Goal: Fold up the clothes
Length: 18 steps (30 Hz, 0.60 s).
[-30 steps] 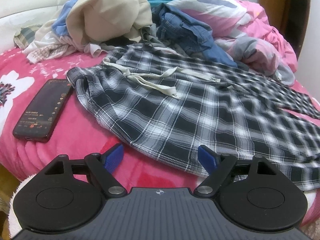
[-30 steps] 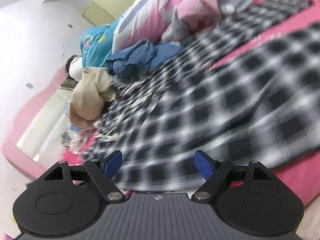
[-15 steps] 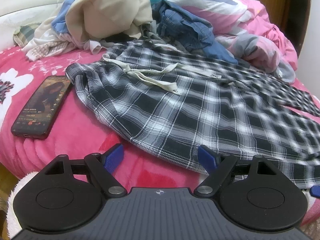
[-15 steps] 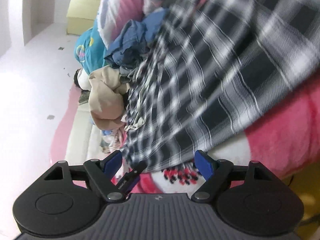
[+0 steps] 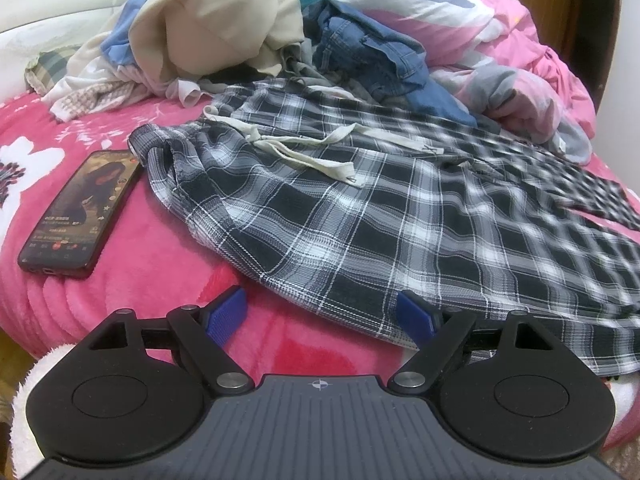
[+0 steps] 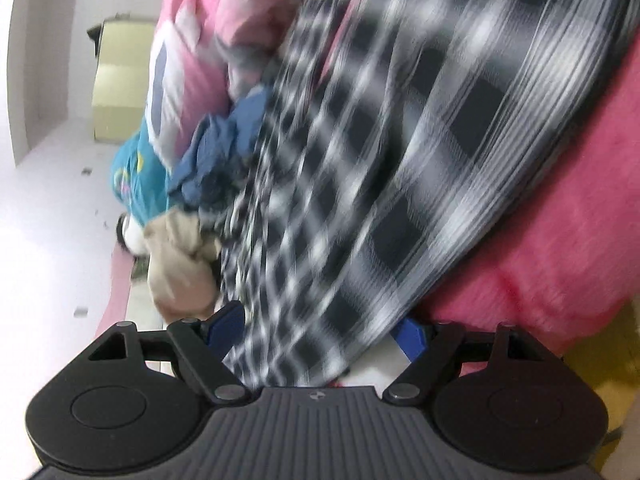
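right gripper (image 6: 320, 330) rolled over and sunk to the bed's near edge, plaid trousers' (image 6: 360, 200) hem now between its wide-set jaws

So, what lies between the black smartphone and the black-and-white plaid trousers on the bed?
Only bare pink fleece blanket: the left wrist view shows a narrow strip between the black smartphone and the black-and-white plaid trousers, nearly closing at the phone's top corner.

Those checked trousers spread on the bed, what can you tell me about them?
The plaid trousers look like soft woven cotton, black, grey and white, with a pale drawstring lying loose across the gathered waistband. They lie spread and rumpled on the pink blanket, waist near the phone, legs running off to the right. Their far edge touches the clothes pile. One hem sits between the right gripper's open jaws.
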Tool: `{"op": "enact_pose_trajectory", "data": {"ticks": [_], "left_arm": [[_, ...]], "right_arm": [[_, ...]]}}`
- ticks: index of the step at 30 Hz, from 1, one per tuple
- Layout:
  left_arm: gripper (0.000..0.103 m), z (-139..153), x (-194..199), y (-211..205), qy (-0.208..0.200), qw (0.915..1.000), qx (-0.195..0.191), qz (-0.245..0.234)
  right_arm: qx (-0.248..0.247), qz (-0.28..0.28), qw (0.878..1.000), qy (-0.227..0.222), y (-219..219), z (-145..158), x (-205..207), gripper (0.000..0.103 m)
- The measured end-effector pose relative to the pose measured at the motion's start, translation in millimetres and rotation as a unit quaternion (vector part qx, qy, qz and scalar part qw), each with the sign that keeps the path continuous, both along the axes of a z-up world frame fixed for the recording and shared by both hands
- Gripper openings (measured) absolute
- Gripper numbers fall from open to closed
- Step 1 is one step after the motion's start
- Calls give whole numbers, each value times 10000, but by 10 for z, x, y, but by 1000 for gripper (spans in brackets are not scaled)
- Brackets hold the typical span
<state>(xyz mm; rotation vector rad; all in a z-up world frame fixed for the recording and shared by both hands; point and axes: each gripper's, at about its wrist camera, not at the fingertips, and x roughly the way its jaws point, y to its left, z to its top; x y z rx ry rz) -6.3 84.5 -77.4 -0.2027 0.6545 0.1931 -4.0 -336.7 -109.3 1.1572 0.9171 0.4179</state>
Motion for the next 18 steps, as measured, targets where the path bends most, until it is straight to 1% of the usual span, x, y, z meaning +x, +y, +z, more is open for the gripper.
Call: {"op": "enact_pose_trajectory", "data": {"ticks": [2, 5, 7, 8, 10, 11, 13, 16, 18], "left_arm": [[83, -4, 4, 6, 0, 10000, 2, -1], [84, -7, 17, 6, 4, 10000, 28, -4], [84, -9, 20, 12, -1, 10000, 26, 0], [84, -10, 22, 15, -5, 10000, 22, 2], [84, -13, 24, 17, -9, 10000, 23, 1], [84, -14, 25, 18, -10, 10000, 27, -2], [84, -17, 24, 25, -15, 10000, 26, -14], [84, -22, 20, 33, -26, 10000, 22, -21], [84, -25, 22, 33, -29, 10000, 22, -18]], "right_arm": [[-130, -183, 9997, -106, -56, 38, 12, 80], [-382, -351, 9983, -254, -122, 90, 35, 75], [-509, -434, 9973, -304, -156, 101, 50, 68], [-560, -461, 9969, -307, -169, 94, 58, 67], [-628, -497, 9964, -288, -168, 70, 71, 59], [-661, -516, 9961, -276, -164, 59, 76, 58], [-682, -600, 9956, -234, -181, 33, 76, 48], [-702, -692, 9949, -199, -197, 10, 93, 41], [-735, -706, 9946, -200, -199, -5, 98, 40]]}}
